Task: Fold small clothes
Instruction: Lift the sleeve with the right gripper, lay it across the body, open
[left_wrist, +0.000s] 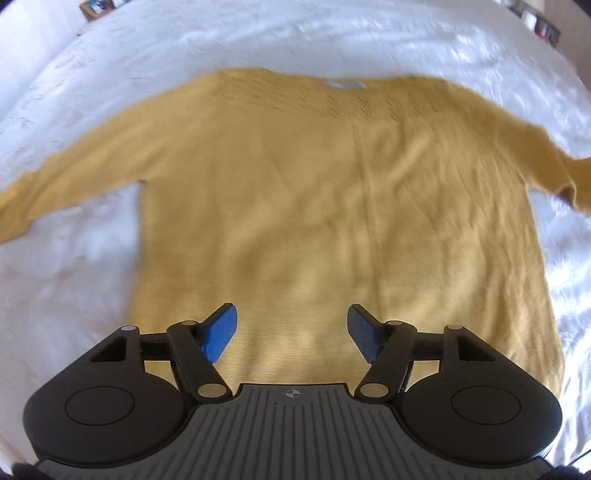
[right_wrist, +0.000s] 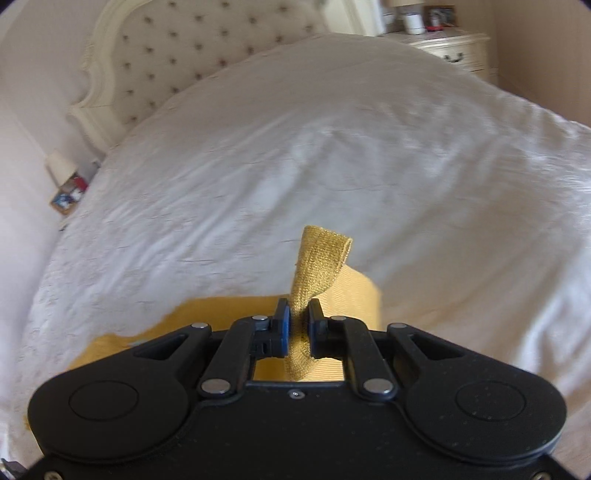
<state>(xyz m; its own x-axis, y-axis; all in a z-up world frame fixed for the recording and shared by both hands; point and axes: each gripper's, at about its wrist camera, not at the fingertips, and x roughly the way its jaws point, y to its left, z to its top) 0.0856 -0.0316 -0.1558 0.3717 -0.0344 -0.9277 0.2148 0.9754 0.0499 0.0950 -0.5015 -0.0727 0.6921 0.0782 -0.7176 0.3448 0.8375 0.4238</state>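
Nearest to the lens of the right wrist view, the right gripper (right_wrist: 299, 328) is seen clamped on a narrow strip of ribbed mustard knit, most likely the cuff (right_wrist: 317, 266) of a sleeve, which stands up between the pads and folds over at its top. From the left wrist view, the left gripper (left_wrist: 291, 332) is held with its jaws apart and nothing between them, above the lower part of the yellow sweater (left_wrist: 325, 206). This sweater is spread flat on the white bedspread (left_wrist: 74, 258), with both sleeves stretched out to the sides. It is judged to be light, soft and limp, so it will sag and follow wherever it is pulled; it is not fragile, but the knit may stretch. A hold on edges is advised: cuff, hem corner or shoulder seam, where the fabric is doubled and slips less.
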